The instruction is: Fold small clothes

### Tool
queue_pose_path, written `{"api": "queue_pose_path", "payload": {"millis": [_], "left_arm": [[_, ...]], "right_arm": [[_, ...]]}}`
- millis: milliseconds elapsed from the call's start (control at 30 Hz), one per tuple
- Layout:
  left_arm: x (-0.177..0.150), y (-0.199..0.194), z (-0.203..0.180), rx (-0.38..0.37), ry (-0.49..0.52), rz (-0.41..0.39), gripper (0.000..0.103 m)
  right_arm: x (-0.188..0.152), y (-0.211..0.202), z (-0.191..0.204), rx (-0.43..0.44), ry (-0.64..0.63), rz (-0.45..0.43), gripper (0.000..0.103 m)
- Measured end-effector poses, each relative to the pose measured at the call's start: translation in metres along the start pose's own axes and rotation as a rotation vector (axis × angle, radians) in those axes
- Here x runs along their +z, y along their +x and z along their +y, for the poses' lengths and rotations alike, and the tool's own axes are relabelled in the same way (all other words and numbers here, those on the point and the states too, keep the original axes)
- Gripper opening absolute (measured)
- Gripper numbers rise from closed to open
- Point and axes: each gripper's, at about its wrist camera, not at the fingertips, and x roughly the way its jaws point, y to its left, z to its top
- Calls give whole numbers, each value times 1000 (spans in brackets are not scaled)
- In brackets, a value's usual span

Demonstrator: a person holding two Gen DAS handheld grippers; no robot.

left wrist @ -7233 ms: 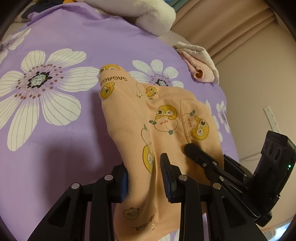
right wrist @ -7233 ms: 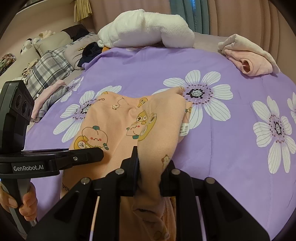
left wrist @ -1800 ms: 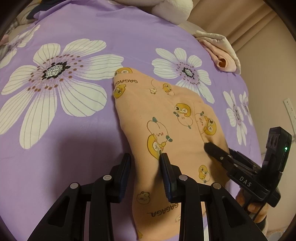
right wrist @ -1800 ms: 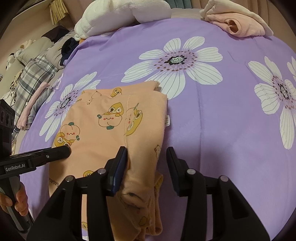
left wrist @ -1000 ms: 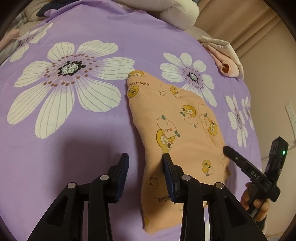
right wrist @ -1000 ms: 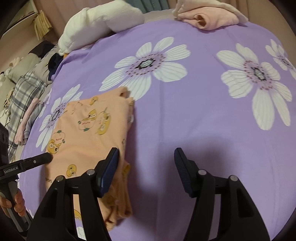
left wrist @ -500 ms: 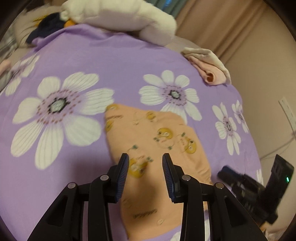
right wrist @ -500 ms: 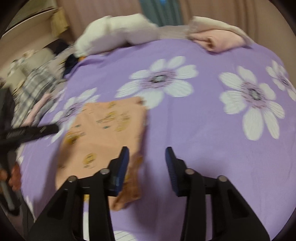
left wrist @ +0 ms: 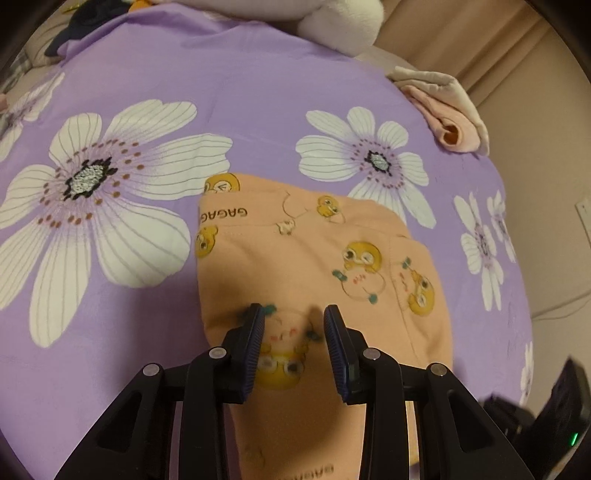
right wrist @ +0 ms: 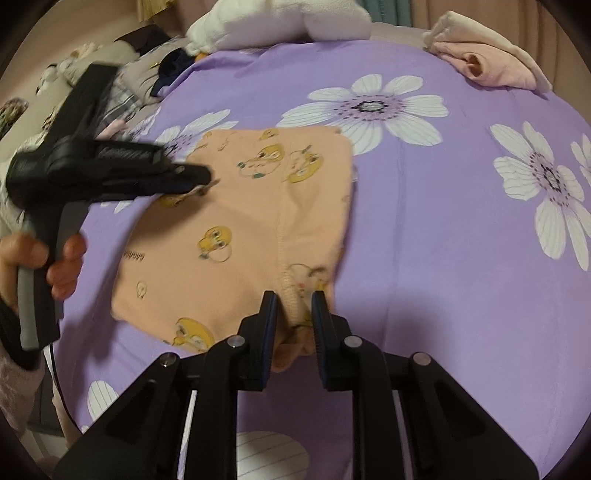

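An orange garment (left wrist: 314, 266) printed with yellow cartoon ducks lies folded flat on the purple flowered bedspread (left wrist: 110, 332). My left gripper (left wrist: 293, 319) hovers low over its near left part. Its jaws are open, and the cloth lies flat beneath them, not pinched. In the right wrist view the left gripper (right wrist: 203, 179) reaches in from the left, held by a hand (right wrist: 55, 266). My right gripper (right wrist: 294, 306) is at the garment's (right wrist: 240, 206) near right corner. Its jaws are closing, with the bunched thick seam filling the gap between the pads.
A folded pink and cream cloth (right wrist: 491, 62) lies at the far right of the bed. A white fluffy blanket (right wrist: 280, 22) is at the head. Plaid and dark clothes (right wrist: 147, 85) are heaped at the far left. The bed's right edge meets a beige wall (left wrist: 546, 184).
Both grippers came in over the garment. The left went from the bare bedspread beside it to above its duck print. The right jaws narrowed from wide apart onto the corner seam.
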Motion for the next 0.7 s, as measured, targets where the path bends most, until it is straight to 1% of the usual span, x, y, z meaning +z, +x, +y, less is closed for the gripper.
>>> {"api": "queue_pose_path", "payload": {"millis": [133, 167, 267, 333, 467, 533, 700], "left_arm": [[-21, -31, -5, -37, 32, -52, 35], [-25, -36, -6, -41, 43, -57, 35], [-42, -47, -10, -43, 79, -68, 35], [-55, -46, -14, -26, 107, -55, 35], [-75, -35, -17, 23, 160, -31, 35], [-78, -35, -18, 35, 169, -41, 35], [-85, -49, -19, 35, 173, -58, 35]], "right_arm": [[8, -9, -10, 8, 67, -56, 22], [12, -12, -11, -4, 74, -77, 22], [17, -13, -10, -9, 88, -94, 22], [18, -10, -8, -10, 90, -89, 22], [12, 6, -8, -28, 100, -25, 22], [9, 10, -7, -42, 96, -12, 22], [6, -6, -1, -57, 81, -45, 22]]}}
